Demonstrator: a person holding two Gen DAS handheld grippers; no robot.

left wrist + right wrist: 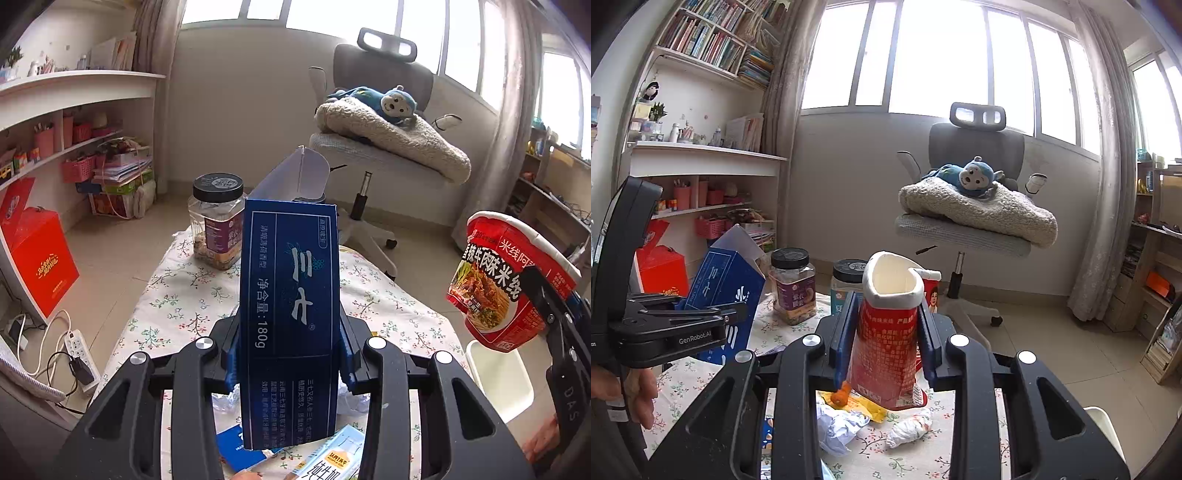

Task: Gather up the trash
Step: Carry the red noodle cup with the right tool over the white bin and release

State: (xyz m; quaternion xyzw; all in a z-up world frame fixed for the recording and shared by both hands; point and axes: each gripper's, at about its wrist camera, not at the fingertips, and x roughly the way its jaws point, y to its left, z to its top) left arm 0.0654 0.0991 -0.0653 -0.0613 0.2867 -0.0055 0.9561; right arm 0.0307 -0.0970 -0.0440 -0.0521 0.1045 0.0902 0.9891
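Note:
My left gripper (290, 354) is shut on a tall blue toothpaste box (291, 295) with its top flap open, held upright above the floral table (173, 295). My right gripper (886, 350) is shut on a squeezed red instant noodle cup (886, 332), lifted off the table. The cup also shows at the right of the left wrist view (506, 280), and the box at the left of the right wrist view (727, 291). Crumpled white paper (838, 428), a wrapped wad (910, 430), a yellow wrapper (866, 404) and a milk carton (332, 459) lie on the table below.
A black-lidded snack jar (218, 221) stands at the table's far end, with a second jar (846, 284) beside it. An office chair (975, 206) with a blanket and plush monkey stands beyond. A white bin (502, 380) sits right of the table. A power strip (77, 350) lies on the floor at left.

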